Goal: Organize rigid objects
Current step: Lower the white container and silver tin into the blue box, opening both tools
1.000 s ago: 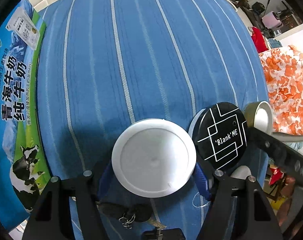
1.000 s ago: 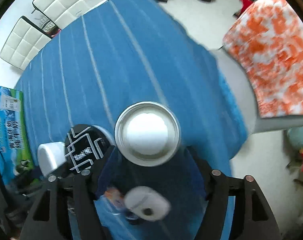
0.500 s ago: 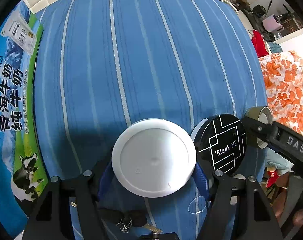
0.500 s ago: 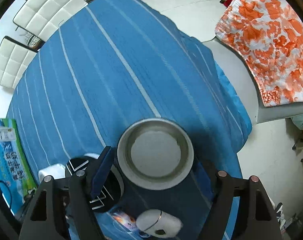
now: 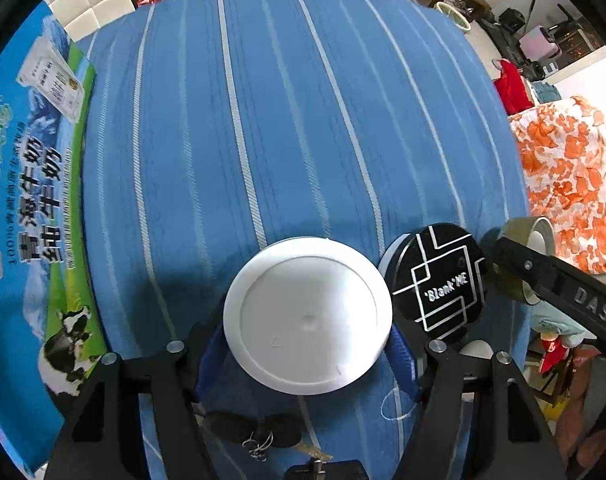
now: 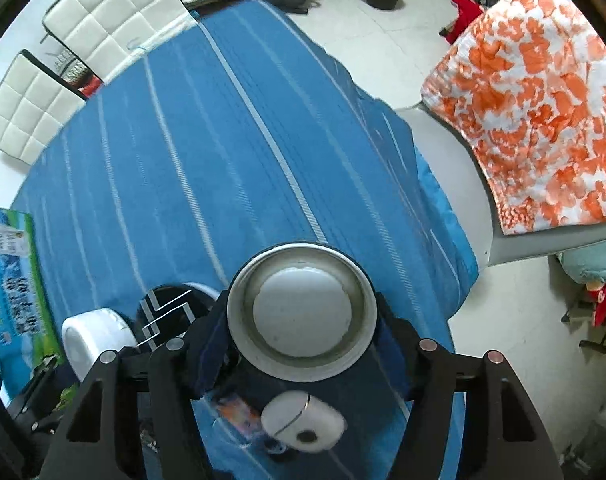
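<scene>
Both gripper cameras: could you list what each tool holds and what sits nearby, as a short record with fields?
left gripper: jaws shut on white round jar
right gripper: jaws shut on metal-rimmed tin
between them: black Blank ME tin
surface: blue striped tablecloth
near edge: keys, white earbud case
left side: milk carton box

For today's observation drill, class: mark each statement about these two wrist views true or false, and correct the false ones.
1. The left tongs grip a white round lid. True.
2. The right tongs are empty. False: they hold a metal-rimmed round tin.
3. A black disc printed 'Blank'ME sits right of the white lid. True.
4. The tablecloth is plain red. False: it is blue with white stripes.
5. A milk carton box lies along the cloth's left side. True.
</scene>
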### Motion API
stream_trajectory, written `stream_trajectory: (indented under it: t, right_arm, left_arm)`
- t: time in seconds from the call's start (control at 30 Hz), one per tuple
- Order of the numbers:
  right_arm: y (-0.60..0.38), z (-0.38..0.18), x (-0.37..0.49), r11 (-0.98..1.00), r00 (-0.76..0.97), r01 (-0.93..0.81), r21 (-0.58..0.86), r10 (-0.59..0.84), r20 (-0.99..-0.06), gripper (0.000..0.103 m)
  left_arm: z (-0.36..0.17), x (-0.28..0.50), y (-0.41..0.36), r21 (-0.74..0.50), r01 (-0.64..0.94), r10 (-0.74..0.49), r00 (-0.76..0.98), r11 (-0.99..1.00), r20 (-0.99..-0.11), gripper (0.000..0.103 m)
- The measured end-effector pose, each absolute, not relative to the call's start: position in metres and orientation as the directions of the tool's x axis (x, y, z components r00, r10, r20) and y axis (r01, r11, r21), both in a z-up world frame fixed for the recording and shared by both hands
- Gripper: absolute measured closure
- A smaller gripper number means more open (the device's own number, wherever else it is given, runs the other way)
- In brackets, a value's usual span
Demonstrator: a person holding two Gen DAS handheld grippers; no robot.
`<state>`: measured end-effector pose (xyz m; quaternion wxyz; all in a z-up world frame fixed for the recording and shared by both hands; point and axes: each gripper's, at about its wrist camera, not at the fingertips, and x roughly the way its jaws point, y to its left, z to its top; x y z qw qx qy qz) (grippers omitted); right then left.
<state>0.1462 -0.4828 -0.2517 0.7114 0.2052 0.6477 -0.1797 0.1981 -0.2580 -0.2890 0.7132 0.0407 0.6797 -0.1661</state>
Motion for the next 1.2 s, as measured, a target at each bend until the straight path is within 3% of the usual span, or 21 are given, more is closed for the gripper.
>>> stream_trajectory:
  t: [0.57,1.2]
  right_arm:
    - [-0.394,-0.116,0.110,0.926,0.320,0.356,0.128,0.007,-0.947,0.036]
    - [-0.157,-0.017,0.136,0.983,0.473,0.046,0.179,0.137,-0.870,0.036]
  left_arm:
    - [-0.157,0.175,-0.218,-0.167,0.390,-0.284,0.266,0.906,-0.921,0.037]
    - [-0.052,0.167,-0.009,-0.086,0.206,-0.181,0.499,0.975,-0.848,0.037]
